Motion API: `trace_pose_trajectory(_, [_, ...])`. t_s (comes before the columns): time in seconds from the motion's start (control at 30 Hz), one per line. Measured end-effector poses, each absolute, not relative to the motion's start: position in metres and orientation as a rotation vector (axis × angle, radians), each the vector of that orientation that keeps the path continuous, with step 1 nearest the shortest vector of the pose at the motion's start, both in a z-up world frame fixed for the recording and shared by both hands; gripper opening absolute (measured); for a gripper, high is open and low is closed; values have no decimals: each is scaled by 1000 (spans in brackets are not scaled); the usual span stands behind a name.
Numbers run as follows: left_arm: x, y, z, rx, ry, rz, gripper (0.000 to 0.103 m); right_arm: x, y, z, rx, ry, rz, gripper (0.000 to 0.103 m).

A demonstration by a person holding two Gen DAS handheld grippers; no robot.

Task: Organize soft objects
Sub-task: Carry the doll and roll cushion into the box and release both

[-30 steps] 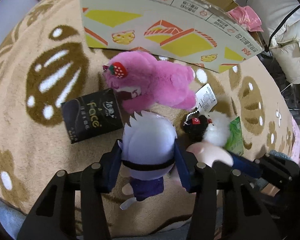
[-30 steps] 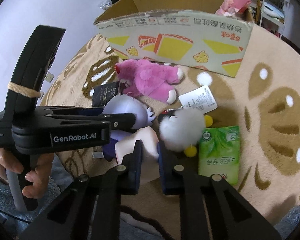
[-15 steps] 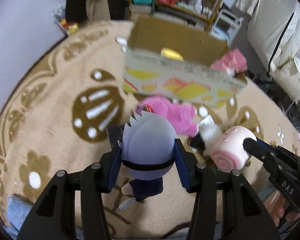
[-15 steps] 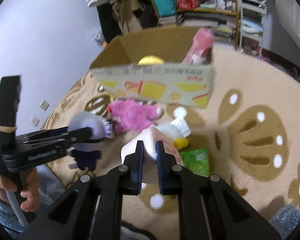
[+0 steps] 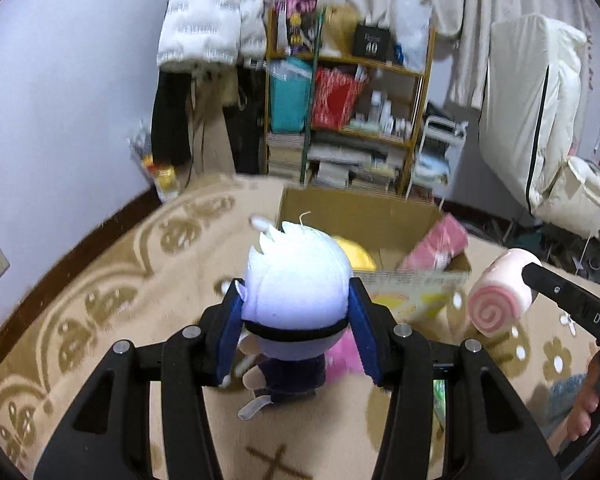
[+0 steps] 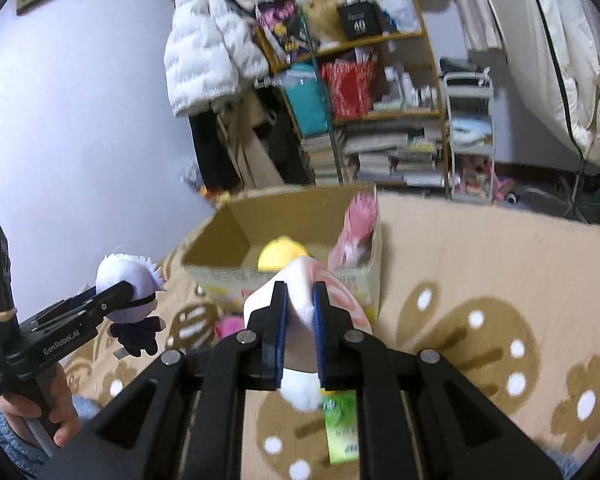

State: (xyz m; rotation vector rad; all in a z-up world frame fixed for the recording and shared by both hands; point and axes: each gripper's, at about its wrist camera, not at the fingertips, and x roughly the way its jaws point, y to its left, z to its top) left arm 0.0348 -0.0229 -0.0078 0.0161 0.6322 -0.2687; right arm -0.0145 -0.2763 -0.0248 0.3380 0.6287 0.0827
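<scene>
The left gripper point(image 5: 298, 312) is clamped on the head of a white-haired doll point(image 5: 296, 284), lifted above the rug point(image 5: 100, 300). The right gripper point(image 6: 300, 320) pinches a pink swirl-roll plush point(image 6: 320, 280) tight between its 2 blue pads (the fabric bulges out below them). Just beyond both stands the open cardboard box point(image 6: 216, 236), holding a yellow toy point(image 6: 280, 254) and a pink toy point(image 6: 358, 220). A green packet point(image 6: 342, 428) lies on the rug beneath the right gripper.
</scene>
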Motion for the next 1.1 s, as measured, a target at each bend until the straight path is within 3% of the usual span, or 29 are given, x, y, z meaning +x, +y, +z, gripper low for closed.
trace_pose_trajectory(0.6, [86, -47, 10, 59, 446, -312, 49, 50, -275, -5, 258, 483, 117, 13])
trace_pose_trajectory(1.1, [120, -76, -9, 123, 487, -317, 49, 91, -280, -24, 257, 481, 162, 13])
